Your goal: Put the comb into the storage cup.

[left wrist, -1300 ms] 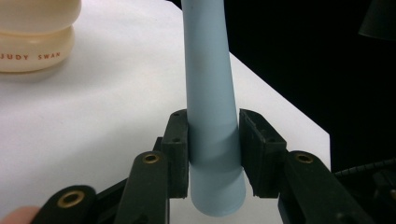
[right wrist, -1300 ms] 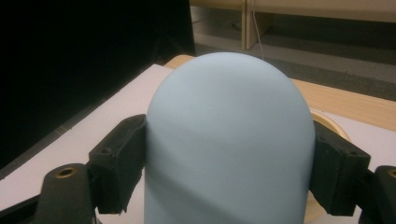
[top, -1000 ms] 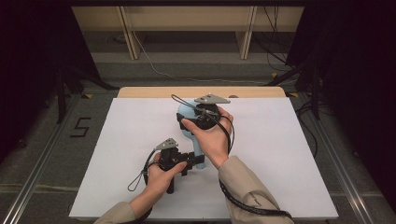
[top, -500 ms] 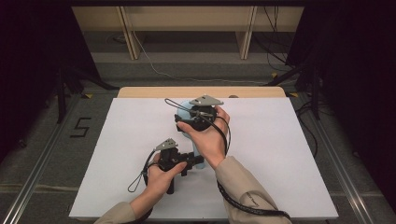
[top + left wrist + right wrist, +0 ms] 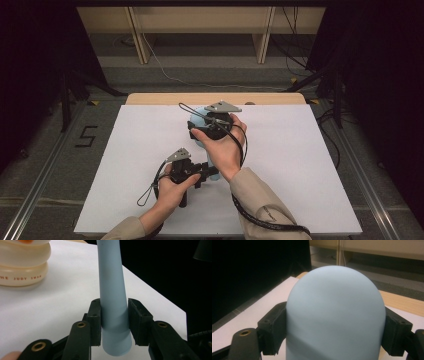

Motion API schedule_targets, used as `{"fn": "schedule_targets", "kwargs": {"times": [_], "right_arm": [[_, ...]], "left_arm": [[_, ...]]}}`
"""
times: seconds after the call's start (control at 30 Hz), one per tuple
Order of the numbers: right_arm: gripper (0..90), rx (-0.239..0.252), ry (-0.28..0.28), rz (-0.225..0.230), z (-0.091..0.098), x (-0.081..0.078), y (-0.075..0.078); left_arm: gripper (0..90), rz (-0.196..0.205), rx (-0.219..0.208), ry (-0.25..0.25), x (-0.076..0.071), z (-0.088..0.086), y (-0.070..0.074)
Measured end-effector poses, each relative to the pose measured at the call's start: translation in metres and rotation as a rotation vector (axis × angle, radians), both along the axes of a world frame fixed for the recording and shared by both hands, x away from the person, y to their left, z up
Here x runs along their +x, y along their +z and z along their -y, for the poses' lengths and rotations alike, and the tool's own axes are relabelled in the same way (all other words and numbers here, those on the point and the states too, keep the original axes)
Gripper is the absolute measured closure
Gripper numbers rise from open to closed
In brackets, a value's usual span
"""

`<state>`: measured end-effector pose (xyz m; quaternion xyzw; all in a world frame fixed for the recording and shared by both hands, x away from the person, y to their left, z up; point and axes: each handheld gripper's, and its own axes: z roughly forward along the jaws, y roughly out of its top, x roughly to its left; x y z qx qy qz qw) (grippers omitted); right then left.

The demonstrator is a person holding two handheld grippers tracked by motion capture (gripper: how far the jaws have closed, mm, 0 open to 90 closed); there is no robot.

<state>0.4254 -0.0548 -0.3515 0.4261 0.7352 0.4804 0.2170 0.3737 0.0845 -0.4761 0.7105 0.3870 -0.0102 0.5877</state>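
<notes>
A light blue object lies across the white table (image 5: 300, 165): a tapered stem (image 5: 112, 290) that ends in a wide domed head (image 5: 335, 302). My left gripper (image 5: 113, 312) is shut on the thin end of the stem, its pads pressing on both sides; in the high view it (image 5: 211, 172) sits at the near end of the blue object (image 5: 202, 146). Farther back, my right gripper (image 5: 209, 126) holds the domed head between its pads (image 5: 273, 330) and is shut on it (image 5: 335, 335). Its jaws have just been closing a little on the head. The right hand covers much of the object.
A cream ringed bottle (image 5: 23, 263) with printed lettering stands on the table beyond the left gripper. The table's wooden far edge (image 5: 270, 98) borders a grey floor with cables and shelf legs. White table surface lies to either side of the hands.
</notes>
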Motion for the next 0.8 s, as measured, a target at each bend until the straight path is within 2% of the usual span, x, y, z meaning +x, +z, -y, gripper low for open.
{"fn": "schedule_targets", "kwargs": {"times": [0.2,0.3,0.47,0.6,0.7,0.8], "right_arm": [[21.6,0.028,0.002,0.012,0.004,-0.002,0.005],[21.7,0.044,0.004,0.023,0.006,-0.003,0.008],[21.7,0.06,0.007,0.044,0.008,-0.005,0.012],[21.8,0.064,0.012,0.066,0.01,-0.006,0.015],[21.8,0.072,0.012,0.075,0.012,-0.006,0.017],[21.8,0.08,0.01,0.088,0.015,-0.005,0.02]], "left_arm": [[63.9,0.033,0.001,0.005,0.0,-0.001,0.003],[60.6,0.037,-0.008,0.001,0.0,-0.001,0.005],[47.3,0.031,-0.013,-0.018,0.001,-0.002,0.003],[34.3,0.027,0.005,-0.012,0.0,-0.003,0.002],[25.8,0.042,0.02,-0.003,0.0,-0.005,0.003],[21.1,0.065,0.043,-0.013,-0.001,-0.007,0.006]]}}
